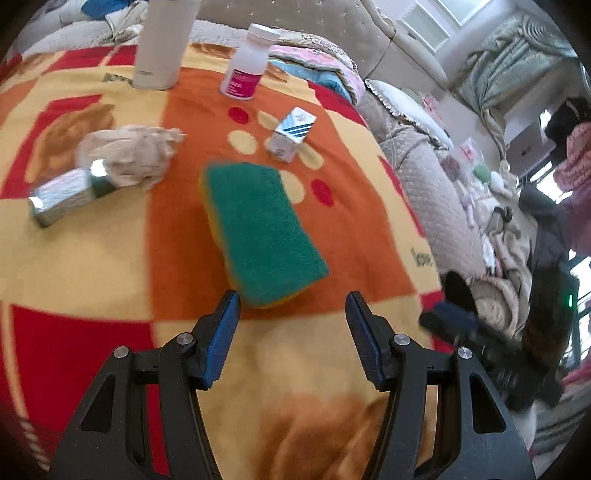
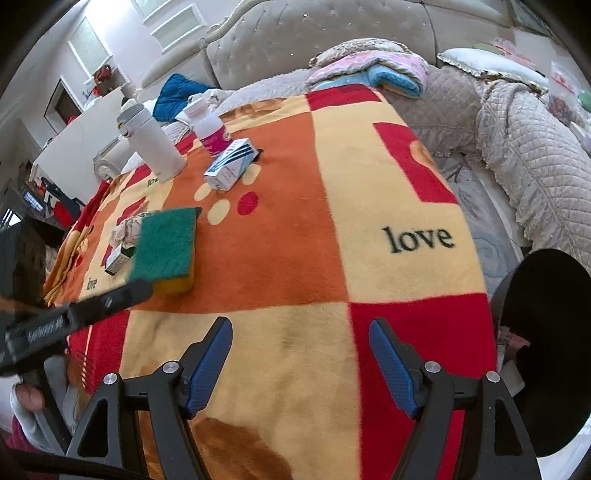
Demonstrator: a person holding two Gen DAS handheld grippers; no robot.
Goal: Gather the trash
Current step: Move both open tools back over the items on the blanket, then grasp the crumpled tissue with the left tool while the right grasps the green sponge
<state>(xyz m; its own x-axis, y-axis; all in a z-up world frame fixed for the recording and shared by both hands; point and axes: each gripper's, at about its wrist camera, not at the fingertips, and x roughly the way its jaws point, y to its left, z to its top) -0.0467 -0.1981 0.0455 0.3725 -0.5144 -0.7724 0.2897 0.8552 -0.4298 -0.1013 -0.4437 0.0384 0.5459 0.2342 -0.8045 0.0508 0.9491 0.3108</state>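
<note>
My left gripper (image 1: 291,306) stood open and empty, just short of the near end of the green-and-yellow scouring sponge (image 1: 258,229) on the orange, red and cream fleece blanket (image 1: 92,258). My right gripper (image 2: 301,332) hung open over bare blanket, near the black round bin (image 2: 546,332). I judged I was reaching; next, close on the sponge, or go farther left for the crumpled beige tissue (image 1: 133,151).

Orange, yellow and red blanket (image 2: 295,258) with "love" printed on it covers the bed. White thermos bottle (image 2: 155,147) stands upright at the far edge, white pill bottle (image 2: 208,127) with pink label just beside it. Green-and-yellow sponge (image 1: 262,229) lies flat mid-blanket. Folded pink and blue quilts (image 2: 373,72) sit against a tufted headboard (image 2: 314,33).
</note>
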